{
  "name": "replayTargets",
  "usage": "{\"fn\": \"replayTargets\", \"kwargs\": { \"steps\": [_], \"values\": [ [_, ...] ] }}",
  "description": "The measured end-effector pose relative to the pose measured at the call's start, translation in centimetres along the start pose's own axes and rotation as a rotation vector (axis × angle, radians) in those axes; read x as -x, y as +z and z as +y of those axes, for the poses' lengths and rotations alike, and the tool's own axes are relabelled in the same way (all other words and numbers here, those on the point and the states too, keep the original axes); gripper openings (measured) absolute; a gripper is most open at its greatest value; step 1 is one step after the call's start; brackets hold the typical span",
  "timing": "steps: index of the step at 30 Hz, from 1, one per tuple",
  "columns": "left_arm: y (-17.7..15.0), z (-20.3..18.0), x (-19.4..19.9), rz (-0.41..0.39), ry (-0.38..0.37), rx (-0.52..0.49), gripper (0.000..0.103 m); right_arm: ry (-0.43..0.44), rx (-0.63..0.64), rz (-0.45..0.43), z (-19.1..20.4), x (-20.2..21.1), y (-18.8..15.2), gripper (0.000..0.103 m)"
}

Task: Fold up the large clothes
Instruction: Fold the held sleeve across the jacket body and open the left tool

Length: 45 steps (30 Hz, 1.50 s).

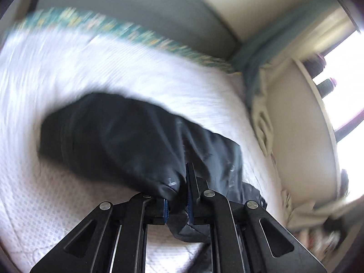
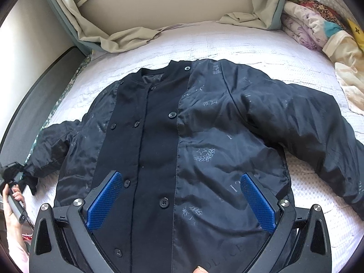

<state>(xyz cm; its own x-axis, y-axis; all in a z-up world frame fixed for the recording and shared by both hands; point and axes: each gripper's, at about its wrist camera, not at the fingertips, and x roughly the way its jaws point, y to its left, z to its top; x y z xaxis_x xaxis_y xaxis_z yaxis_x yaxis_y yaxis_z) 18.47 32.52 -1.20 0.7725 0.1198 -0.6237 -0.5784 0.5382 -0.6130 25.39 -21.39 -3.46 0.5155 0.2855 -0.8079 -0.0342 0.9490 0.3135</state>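
I have a dark jacket (image 2: 182,141) lying flat, front up, in the middle of the bed (image 2: 250,43), on its white quilted cover. Its collar points toward the far wall and the hem comes toward me, so the long axis of the body follows the button placket, with the sleeves thrown out to either side across it. I judge it soft, padded and bulky, with a shiny, slippery shell, so it should be pinched deep at a cuff, hem or seam.

My left gripper (image 1: 179,195) is clamped on a bunch of the sleeve (image 1: 118,136) on my left side near its end. My right gripper (image 2: 182,202) hovers over the lower front with its blue pads spread wide, nothing between them.
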Motion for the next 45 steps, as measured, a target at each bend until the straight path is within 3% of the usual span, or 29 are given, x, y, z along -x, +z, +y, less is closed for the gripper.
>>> {"fn": "replayTargets", "kwargs": {
  "steps": [6, 9, 13, 18, 22, 25, 28, 30, 31, 32, 34, 41, 45],
  "values": [
    [-3.2, -9.8, 2.7, -0.054, -0.028, -0.329, 0.014, 0.011, 0.006, -0.002, 0.4, 0.2, 0.2, 0.103],
    [-5.9, -15.1, 2.7, -0.016, -0.081, -0.471, 0.014, 0.003, 0.007, -0.002, 0.4, 0.0, 0.2, 0.103],
    [-10.1, -20.8, 0.5, 0.095, -0.145, -0.616, 0.014, -0.018, -0.009, 0.013, -0.1, -0.7, 0.2, 0.103],
    [-16.7, -23.4, -2.9, 0.236, -0.158, -0.766, 0.014, -0.046, -0.015, 0.024, -0.7, -1.3, 0.3, 0.103],
    [-21.4, -23.5, -5.6, 0.376, -0.166, -0.827, 0.014, -0.088, -0.026, 0.044, -1.5, -2.4, 0.4, 0.103],
    [-24.4, -23.0, -6.6, 0.400, -0.150, -0.905, 0.014, -0.110, -0.043, 0.075, -1.9, -3.4, 0.2, 0.103],
    [-25.5, -23.0, -7.2, 0.447, -0.164, -0.915, 0.017, -0.126, -0.032, 0.111, -1.9, -4.4, -0.3, 0.103],
    [-26.0, -22.9, -7.4, 0.475, -0.169, -0.925, 0.025, -0.143, -0.011, 0.132, -1.8, -5.1, -0.7, 0.103],
    [-26.1, -22.6, -7.5, 0.491, -0.172, -0.925, 0.041, -0.150, 0.007, 0.153, -1.7, -5.6, -1.1, 0.103],
    [-26.3, -22.4, -7.5, 0.510, -0.178, -0.925, 0.063, -0.158, 0.020, 0.165, -1.6, -5.9, -1.3, 0.103],
    [-26.8, -22.2, -7.1, 0.518, -0.169, -0.930, 0.086, -0.185, 0.050, 0.183, -1.4, -6.6, -1.8, 0.103],
    [-27.1, -22.6, -3.0, 0.501, -0.235, -0.994, 0.096, -0.247, 0.124, 0.202, -0.9, -7.8, -3.0, 0.103],
    [-26.7, -22.3, -0.4, 0.503, -0.304, -0.998, 0.098, -0.259, 0.095, 0.225, -1.3, -8.6, -3.5, 0.103]
  ]
}}
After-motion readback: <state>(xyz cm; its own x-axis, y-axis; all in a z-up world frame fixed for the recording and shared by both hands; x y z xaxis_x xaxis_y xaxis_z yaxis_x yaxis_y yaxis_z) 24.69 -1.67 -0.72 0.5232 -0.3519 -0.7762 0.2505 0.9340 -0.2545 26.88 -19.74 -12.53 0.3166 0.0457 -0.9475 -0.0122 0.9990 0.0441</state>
